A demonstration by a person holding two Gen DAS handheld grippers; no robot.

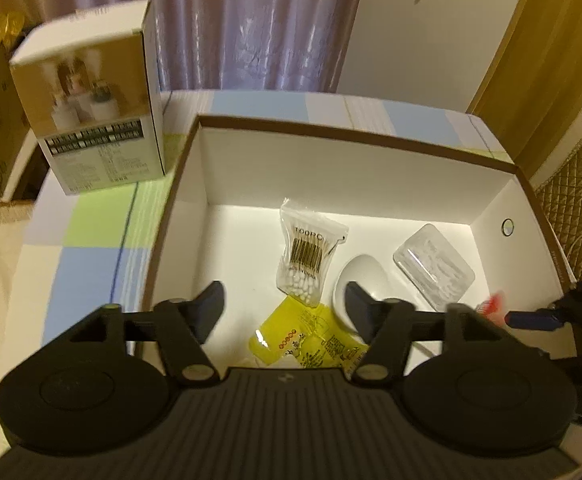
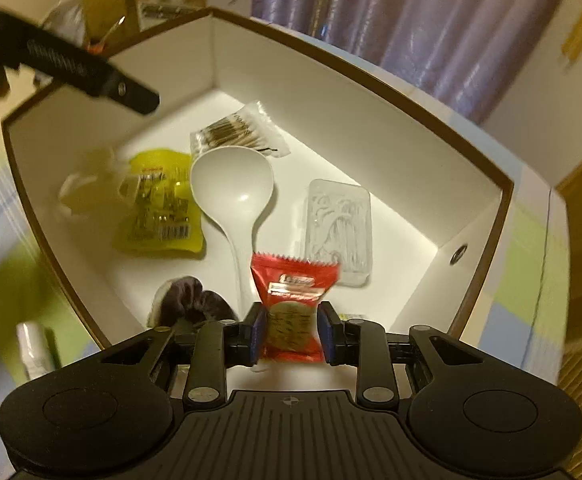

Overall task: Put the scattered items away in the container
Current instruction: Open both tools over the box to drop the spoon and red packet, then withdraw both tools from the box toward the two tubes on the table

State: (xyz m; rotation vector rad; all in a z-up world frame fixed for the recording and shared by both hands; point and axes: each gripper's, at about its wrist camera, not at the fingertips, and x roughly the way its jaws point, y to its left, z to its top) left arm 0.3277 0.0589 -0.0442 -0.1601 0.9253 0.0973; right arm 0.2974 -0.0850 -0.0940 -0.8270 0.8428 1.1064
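Note:
A white box with a brown rim (image 1: 331,133) (image 2: 371,80) holds a cotton swab bag (image 1: 306,255) (image 2: 238,133), a white ladle (image 1: 365,274) (image 2: 231,184), a clear plastic case (image 1: 434,268) (image 2: 337,228), a yellow packet (image 1: 309,340) (image 2: 159,204) and a dark cloth item (image 2: 191,308). A blurred pale item (image 2: 87,184) shows left of the yellow packet. My left gripper (image 1: 285,312) hangs open and empty above the box's near side. My right gripper (image 2: 293,334) is shut on a red snack packet (image 2: 294,300) (image 1: 493,306) over the box's near edge.
A printed product carton (image 1: 91,112) stands on the checked tablecloth (image 1: 87,248) left of the box. A small white bottle (image 2: 31,350) stands outside the box's left wall. Curtains hang behind, and a quilted seat (image 1: 579,200) is at the right.

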